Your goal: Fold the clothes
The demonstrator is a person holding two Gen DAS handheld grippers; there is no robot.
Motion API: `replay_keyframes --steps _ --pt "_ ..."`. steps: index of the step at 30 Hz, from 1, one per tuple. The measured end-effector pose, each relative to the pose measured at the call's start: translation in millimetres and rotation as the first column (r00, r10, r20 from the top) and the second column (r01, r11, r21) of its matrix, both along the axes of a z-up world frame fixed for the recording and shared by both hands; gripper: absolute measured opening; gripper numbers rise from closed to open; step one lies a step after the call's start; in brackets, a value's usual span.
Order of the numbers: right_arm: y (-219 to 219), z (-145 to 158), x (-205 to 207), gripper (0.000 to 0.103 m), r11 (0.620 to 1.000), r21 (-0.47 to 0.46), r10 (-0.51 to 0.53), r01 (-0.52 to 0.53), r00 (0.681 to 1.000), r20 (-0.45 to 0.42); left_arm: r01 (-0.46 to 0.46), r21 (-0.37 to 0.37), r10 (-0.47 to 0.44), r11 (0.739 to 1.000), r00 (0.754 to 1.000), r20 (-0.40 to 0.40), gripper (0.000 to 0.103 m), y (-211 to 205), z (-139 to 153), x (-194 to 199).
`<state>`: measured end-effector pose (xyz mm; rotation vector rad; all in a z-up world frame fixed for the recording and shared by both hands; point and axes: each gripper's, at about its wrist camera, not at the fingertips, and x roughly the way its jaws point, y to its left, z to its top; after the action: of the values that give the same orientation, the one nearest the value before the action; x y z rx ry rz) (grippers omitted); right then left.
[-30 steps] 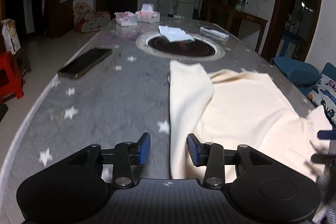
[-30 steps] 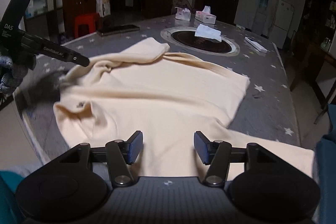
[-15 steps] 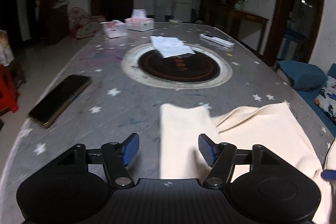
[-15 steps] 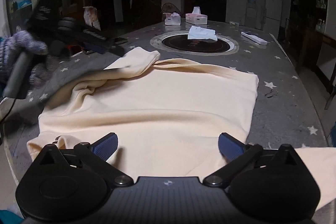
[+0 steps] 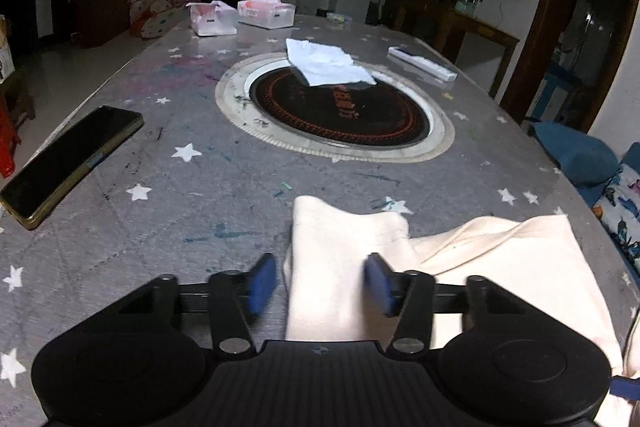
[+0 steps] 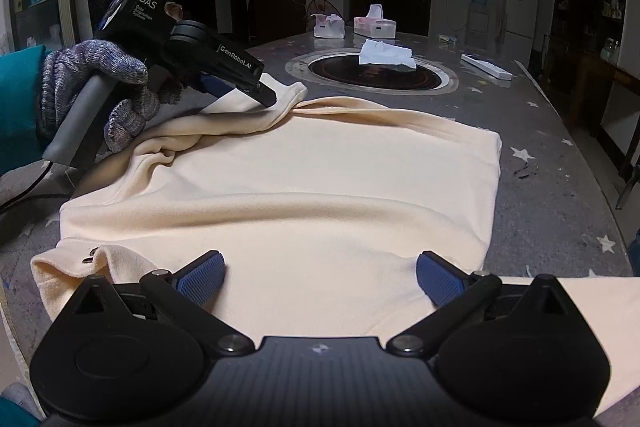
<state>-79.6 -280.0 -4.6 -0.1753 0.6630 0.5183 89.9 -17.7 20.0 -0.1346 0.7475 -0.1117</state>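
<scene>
A cream long-sleeved garment (image 6: 320,187) lies spread on the grey star-patterned table (image 5: 160,187). Its folded sleeve (image 5: 340,259) lies between the fingers of my left gripper (image 5: 320,285), which is open around it, fingers apart and blurred. In the right wrist view the left gripper (image 6: 256,89) hovers at the sleeve end (image 6: 288,99), held by a gloved hand. My right gripper (image 6: 320,279) is wide open above the garment's near edge and holds nothing.
A black phone (image 5: 68,163) lies at the table's left edge. A round inset hotplate (image 5: 336,107) with a white cloth (image 5: 324,63) sits mid-table. Tissue boxes (image 5: 264,13) and a white remote (image 5: 420,67) lie farther back. A blue cushion (image 5: 576,155) is right.
My left gripper moved forward along the sleeve to its far end and its fingers have begun closing. My right gripper opened wide and stayed over the garment's near edge.
</scene>
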Motion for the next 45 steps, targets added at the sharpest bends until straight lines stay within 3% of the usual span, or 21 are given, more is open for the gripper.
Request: replay_keyframes --steps 3,6,19,28,32,36,40,45 --pt "0.3 0.1 -0.2 0.103 1.000 0.000 0.000 0.000 1.000 -0.001 -0.004 0.005 0.004 1.000 1.000 0.018 0.023 -1.0 1.9 -2.0" --pt "0.6 0.3 -0.3 0.103 1.000 0.001 0.000 0.000 1.000 -0.002 -0.016 -0.013 0.016 1.000 1.000 0.024 0.017 2.5 3.9 -4.1" --pt "-0.4 -0.2 1.5 0.103 1.000 0.003 -0.001 0.001 1.000 -0.005 -0.036 -0.018 0.037 0.999 0.997 0.070 0.016 15.3 13.6 -25.5" --pt "-0.3 0.0 1.4 0.103 1.000 0.003 -0.001 0.001 1.000 -0.005 -0.034 0.053 0.030 0.998 0.998 0.063 0.023 9.2 9.5 -22.7" --pt "-0.3 0.0 1.3 0.103 1.000 0.003 -0.001 0.001 1.000 -0.005 -0.046 0.074 0.040 0.996 0.996 0.082 0.018 10.2 8.2 -21.3" --pt "-0.2 0.1 1.2 0.103 1.000 0.003 -0.001 0.001 1.000 -0.005 -0.036 0.095 0.024 0.995 0.992 0.121 0.005 9.4 10.7 -24.8" --pt "-0.1 0.2 1.1 0.103 1.000 0.003 -0.001 0.001 1.000 -0.005 -0.034 0.086 0.021 0.996 0.990 0.140 0.003 11.6 13.7 -27.9" --pt "-0.1 0.3 1.0 0.103 1.000 0.003 -0.001 0.001 1.000 -0.005 -0.108 0.031 0.100 0.994 0.975 0.197 0.003 33.3 29.1 -45.0"
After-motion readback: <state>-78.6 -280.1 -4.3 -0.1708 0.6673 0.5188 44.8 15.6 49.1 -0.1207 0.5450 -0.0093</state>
